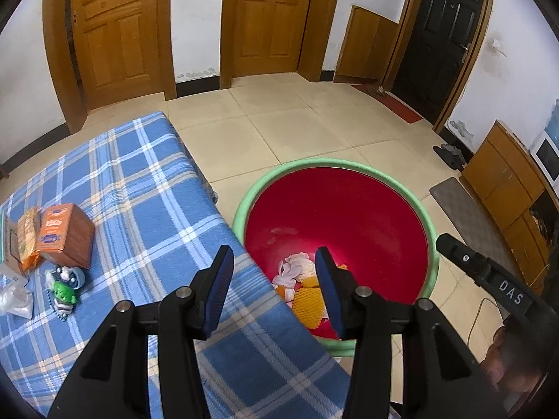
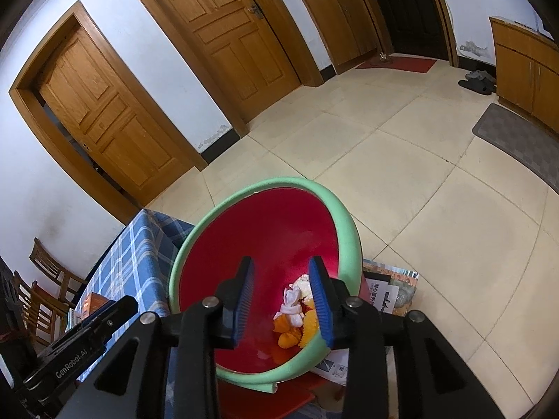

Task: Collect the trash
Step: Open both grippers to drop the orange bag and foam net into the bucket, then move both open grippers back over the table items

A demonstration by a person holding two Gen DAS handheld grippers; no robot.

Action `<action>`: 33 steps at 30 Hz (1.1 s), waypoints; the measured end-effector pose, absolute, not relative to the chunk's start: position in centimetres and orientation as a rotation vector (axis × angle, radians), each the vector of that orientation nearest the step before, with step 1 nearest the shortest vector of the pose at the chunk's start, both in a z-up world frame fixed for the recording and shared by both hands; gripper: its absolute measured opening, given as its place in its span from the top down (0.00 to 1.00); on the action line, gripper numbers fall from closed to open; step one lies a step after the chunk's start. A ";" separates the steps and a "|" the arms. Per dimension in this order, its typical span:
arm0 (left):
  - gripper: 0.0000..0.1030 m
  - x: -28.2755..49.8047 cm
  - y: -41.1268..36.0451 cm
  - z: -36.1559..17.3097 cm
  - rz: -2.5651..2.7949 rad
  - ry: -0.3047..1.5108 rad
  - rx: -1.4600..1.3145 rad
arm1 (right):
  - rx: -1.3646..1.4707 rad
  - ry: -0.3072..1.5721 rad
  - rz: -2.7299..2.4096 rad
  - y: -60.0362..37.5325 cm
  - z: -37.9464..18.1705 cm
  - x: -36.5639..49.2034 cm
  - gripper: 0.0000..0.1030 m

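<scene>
Two hand-held grippers hang nose-down over a red basin, both with jaws parted and nothing between the blue pads. The left gripper (image 1: pixel 274 262) tilts steeply down above the corner where a blue plaid cloth (image 1: pixel 139 188) meets the basin (image 1: pixel 431 230), one finger over the fabric, the other over the red bowl. The right gripper (image 2: pixel 281 281) points down into the same basin (image 2: pixel 346 230), its body showing as a black bar at the right edge of the left wrist view, with part of a hand (image 1: pixel 506 356) beneath it.

The basin, red inside with a pale green padded rim, stands on a cream tiled floor (image 1: pixel 279 129) just beside the cloth-covered surface. Wooden doors (image 1: pixel 115 31) line a white wall; a dark door (image 1: pixel 443 35) and red mat lie farther off, with low wooden cabinets (image 1: pixel 503 181) and a grey mat to the right.

The collected trash (image 1: pixel 297 276), crumpled white tissue and orange-yellow foam netting, lies at the basin's bottom, directly below and between both sets of fingers (image 2: pixel 293 310). An orange box (image 1: pixel 66 235), a green toy (image 1: pixel 64 291) and a clear plastic bag (image 1: pixel 14 296) sit on the cloth, well left of the left gripper.
</scene>
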State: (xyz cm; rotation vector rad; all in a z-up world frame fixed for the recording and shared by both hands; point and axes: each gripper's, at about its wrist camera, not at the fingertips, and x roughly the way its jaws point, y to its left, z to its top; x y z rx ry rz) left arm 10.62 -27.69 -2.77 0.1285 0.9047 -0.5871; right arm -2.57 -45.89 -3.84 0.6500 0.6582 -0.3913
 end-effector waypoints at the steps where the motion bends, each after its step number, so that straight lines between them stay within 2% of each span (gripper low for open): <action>1: 0.53 10.5 -27.4 -2.6 -0.583 0.903 0.123 | 0.648 0.657 -0.388 -45.8 -3.7 -2.6 0.65; 33: 0.52 9.5 -15.1 -0.6 -0.375 0.853 -0.027 | 0.532 0.659 -0.222 -37.8 -0.5 -1.5 0.61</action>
